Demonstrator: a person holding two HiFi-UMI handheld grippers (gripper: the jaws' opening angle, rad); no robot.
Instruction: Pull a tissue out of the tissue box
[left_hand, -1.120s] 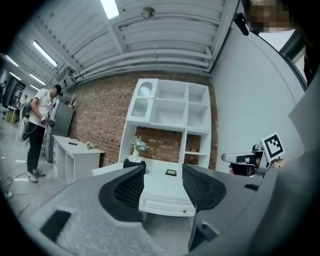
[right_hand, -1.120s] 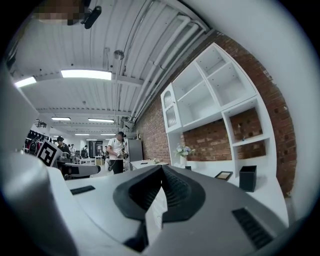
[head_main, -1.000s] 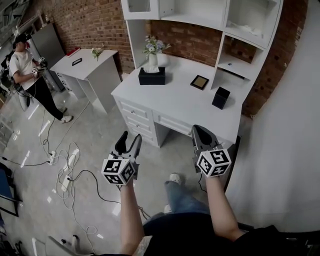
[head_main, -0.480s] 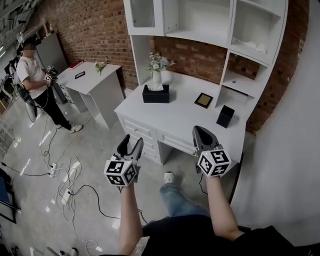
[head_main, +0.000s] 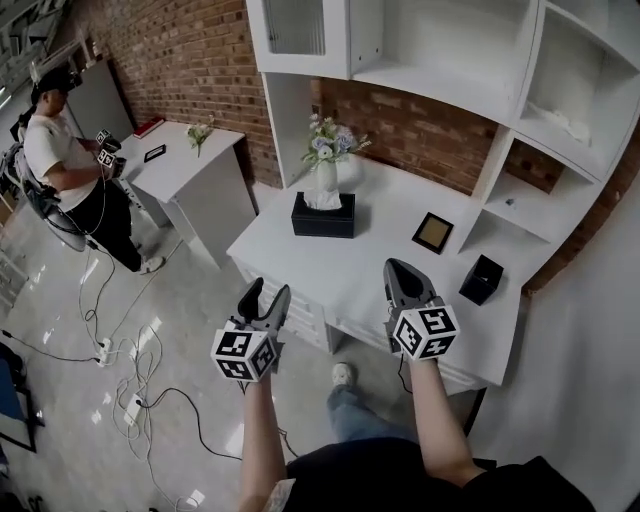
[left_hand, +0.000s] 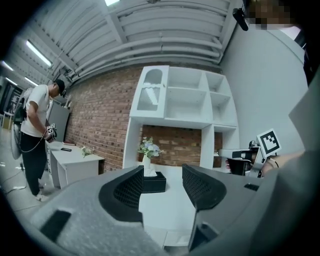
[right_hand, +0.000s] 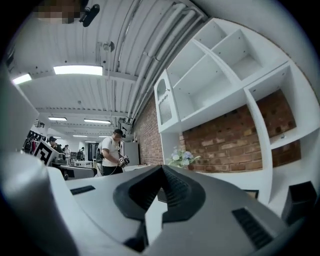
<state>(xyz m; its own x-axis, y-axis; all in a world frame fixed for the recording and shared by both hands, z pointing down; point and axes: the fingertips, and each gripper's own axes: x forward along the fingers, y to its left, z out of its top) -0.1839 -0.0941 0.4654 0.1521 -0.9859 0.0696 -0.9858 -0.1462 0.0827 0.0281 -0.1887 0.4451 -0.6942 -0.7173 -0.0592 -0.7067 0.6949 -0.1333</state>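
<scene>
Both grippers hang in the air at the near edge of the white desk (head_main: 385, 262), neither touching anything. The left gripper (head_main: 265, 291) has its jaws apart with nothing between them; in its own view you just look through the gap at the tissue box (left_hand: 156, 183) well off on the desktop. The right gripper (head_main: 399, 266) has its jaws together, tips meeting, holding nothing.

The tissue box is black and sits toward the back left of the desk, flat, with a white tissue (head_main: 322, 200) sticking up out of the slot on top. It's well apart from both grippers. Right behind it is a white vase (head_main: 327, 176) with a bunch of pale flowers (head_main: 333, 143), close to the box, can't tell if they touch. Off to the right lies a small picture frame (head_main: 432, 232), and further right a little black box (head_main: 481, 279) stands upright beside the shelf unit's (head_main: 450, 50) side panel. Brick wall (head_main: 180, 50) behind all of it.

On the left there's a second white desk (head_main: 190, 170) with a person (head_main: 62, 150) standing by it, holding something in both hands. Cables (head_main: 130, 350) are strewn over the shiny floor, and the wearer's shoe (head_main: 343, 374) shows below the desk edge.
</scene>
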